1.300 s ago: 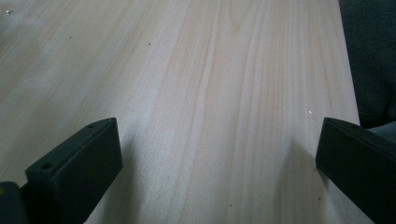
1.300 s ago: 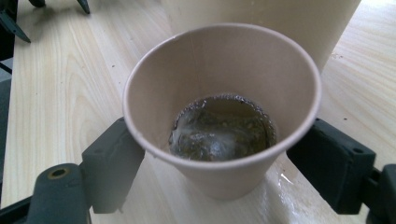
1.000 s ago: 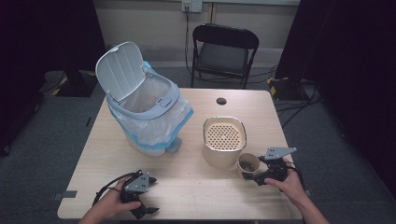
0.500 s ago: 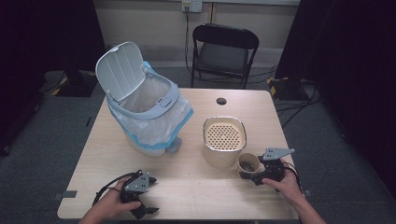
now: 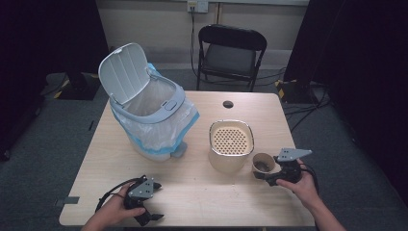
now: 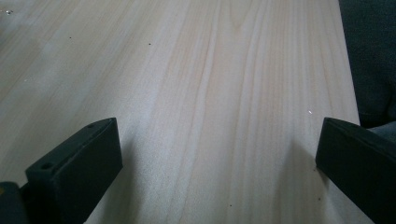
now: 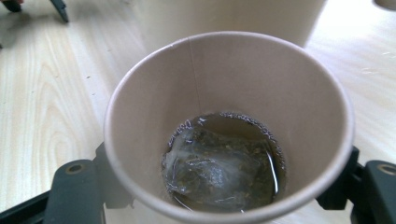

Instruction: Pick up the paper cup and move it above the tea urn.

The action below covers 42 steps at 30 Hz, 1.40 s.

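A brown paper cup [image 5: 263,163] stands close to the right of a beige container [image 5: 230,161] topped with a perforated strainer. My right gripper [image 5: 264,174] is shut on the cup, one jaw on each side of its wall. In the right gripper view the paper cup [image 7: 233,79] holds a little brown liquid and a soaked tea bag [image 7: 215,168], with my right gripper [image 7: 224,191] clasping it low down. My left gripper [image 5: 150,217] rests near the table's front edge. It is open in the left gripper view [image 6: 219,154], over bare wood.
A white pedal bin [image 5: 154,113] with its lid up and a blue-edged bag liner stands at the back left of the wooden table [image 5: 202,192]. A black folding chair [image 5: 230,53] sits behind the table. A small dark hole [image 5: 228,104] marks the table's far side.
The right gripper and the cup have shifted slightly away from the front edge. The left gripper has stayed in place.
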### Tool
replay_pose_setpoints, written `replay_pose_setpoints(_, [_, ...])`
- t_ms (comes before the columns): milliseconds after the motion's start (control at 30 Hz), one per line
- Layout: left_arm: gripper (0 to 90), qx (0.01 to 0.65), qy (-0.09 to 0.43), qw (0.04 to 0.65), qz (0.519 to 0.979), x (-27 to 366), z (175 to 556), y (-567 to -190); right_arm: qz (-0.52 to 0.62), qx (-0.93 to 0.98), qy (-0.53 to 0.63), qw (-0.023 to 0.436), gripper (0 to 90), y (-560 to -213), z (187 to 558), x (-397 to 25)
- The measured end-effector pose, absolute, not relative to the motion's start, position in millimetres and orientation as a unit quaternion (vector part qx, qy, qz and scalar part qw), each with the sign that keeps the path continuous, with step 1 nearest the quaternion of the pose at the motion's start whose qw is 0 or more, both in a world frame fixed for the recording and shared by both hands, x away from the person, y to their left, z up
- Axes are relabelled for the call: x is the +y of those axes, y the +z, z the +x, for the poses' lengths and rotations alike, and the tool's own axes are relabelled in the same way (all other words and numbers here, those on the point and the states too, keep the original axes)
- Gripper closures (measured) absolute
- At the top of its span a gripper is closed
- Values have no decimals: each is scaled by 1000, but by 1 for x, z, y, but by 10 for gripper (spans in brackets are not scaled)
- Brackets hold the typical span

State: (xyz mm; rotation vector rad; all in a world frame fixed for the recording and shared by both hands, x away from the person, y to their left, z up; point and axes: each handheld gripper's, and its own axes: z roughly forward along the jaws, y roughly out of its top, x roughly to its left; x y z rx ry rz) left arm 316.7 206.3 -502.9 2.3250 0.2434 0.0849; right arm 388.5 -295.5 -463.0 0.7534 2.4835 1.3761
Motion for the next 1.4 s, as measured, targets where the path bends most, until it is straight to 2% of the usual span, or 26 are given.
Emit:
replay_pose_setpoints(400, [0, 95, 34, 391, 915, 206, 317, -503, 276, 836, 455, 130, 261, -441, 419, -308])
replay_pose_setpoints(1400, [0, 94, 33, 389, 916, 206, 317, -503, 294, 828, 447, 169, 263, -419, 487, -307])
